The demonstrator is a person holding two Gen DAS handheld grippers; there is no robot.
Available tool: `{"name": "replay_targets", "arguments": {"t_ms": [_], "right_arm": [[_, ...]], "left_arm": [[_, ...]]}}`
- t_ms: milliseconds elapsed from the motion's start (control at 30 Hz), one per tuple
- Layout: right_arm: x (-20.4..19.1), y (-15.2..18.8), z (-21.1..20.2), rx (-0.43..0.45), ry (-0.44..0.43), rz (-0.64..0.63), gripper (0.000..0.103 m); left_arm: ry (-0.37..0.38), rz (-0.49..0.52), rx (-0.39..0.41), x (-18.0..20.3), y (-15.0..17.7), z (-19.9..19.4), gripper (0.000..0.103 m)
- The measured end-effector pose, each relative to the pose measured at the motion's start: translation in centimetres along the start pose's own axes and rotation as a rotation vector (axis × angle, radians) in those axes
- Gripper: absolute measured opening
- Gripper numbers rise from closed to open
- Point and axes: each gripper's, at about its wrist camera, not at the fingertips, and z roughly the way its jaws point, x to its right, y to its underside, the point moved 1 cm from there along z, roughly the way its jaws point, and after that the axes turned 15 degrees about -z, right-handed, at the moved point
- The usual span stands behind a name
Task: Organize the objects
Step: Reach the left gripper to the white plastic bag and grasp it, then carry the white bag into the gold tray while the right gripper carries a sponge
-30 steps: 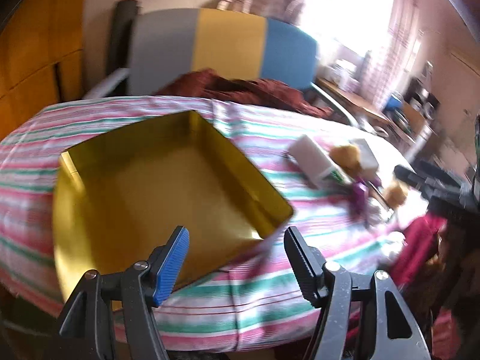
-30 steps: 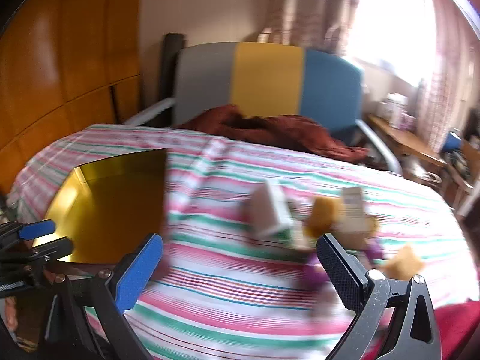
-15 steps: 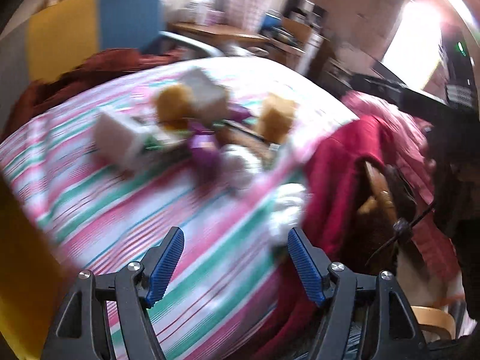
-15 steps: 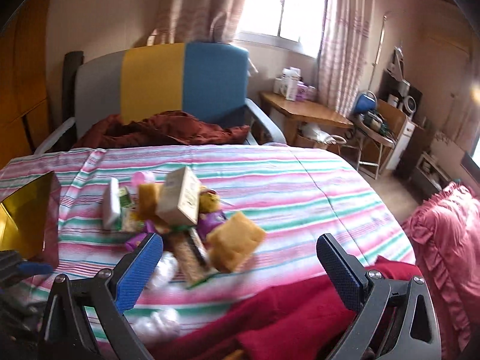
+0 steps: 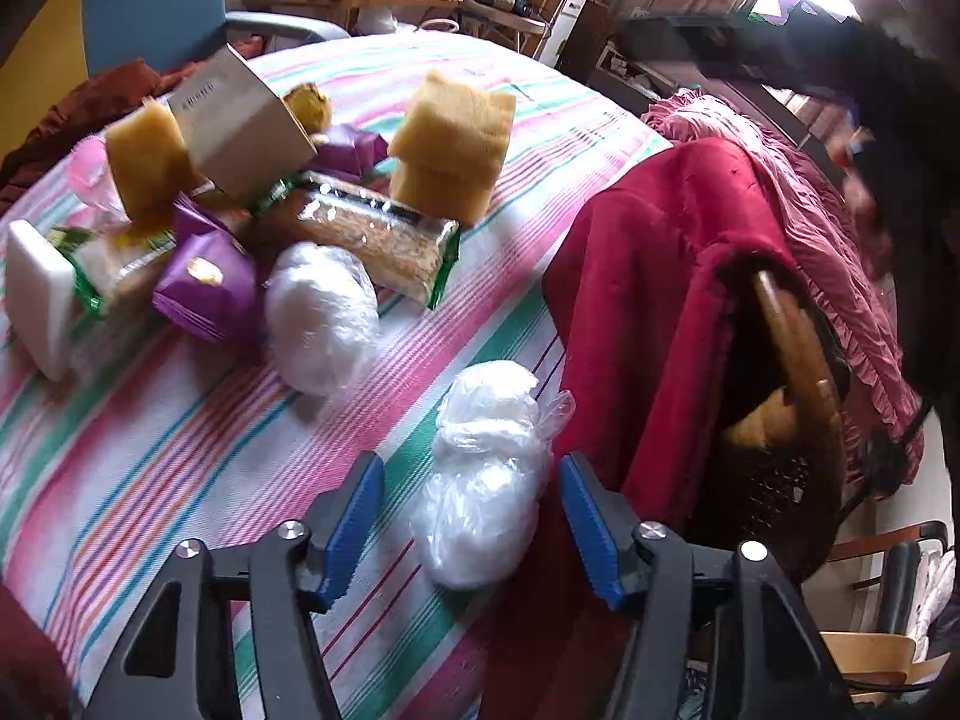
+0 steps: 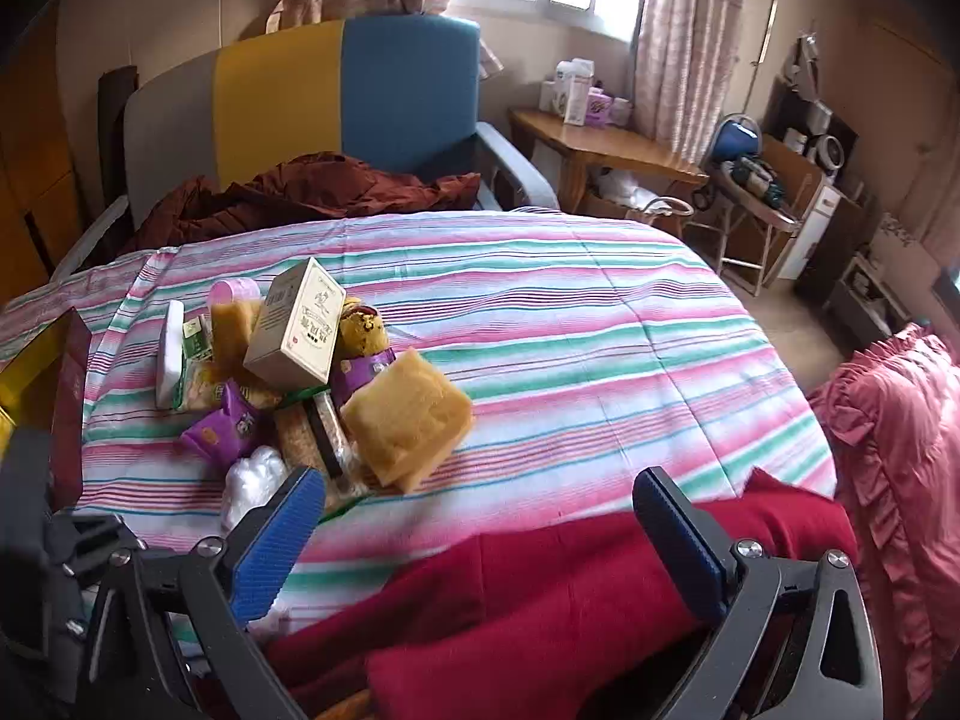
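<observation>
Objects [image 5: 252, 204] are heaped on the striped surface [image 5: 180, 450], where a gold tin was framed a second ago. Nearer than the heap, a white plastic bundle [image 5: 486, 480] is bracketed by the closing left tool [image 5: 471, 525], untouched. Right of the heap, the right tool [image 6: 474, 534] is spread, empty.

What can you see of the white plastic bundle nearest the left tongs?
The white plastic bundle is crinkled translucent film wrapped around something white, knotted near the top. It lies on the striped tablecloth at the table edge, beside the red cloth. It sits between the closing left tongs; the pads show no contact yet.
</observation>
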Motion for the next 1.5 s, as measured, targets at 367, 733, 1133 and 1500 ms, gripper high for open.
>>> {"name": "replay_targets", "arguments": {"t_ms": [367,733,1133,1500], "right_arm": [[-0.9,-3.8,9.1,-0.168,-0.18,-0.085,0.103],[-2.0,-3.6,10.7,-0.225,-0.215,-0.09,0.069],[-3.1,-6.3,1.4,0.008,-0.231,-0.052,0.069],[-22.9,-12.3,-1.8,0.164,-0.565,-0.28,0.07]], "left_arm": [[0.015,-0.047,0.069,-2.5,0.9,-1.3,0.037],[0.018,-0.134,0.13,-5.5,2.7,-5.3,0.037],[-0.033,-0.267,0.314,-8.1,4.2,-13.7,0.037],[-0.333,-0.63,0.545,-18.3,12.1,-23.8,0.037]]}}
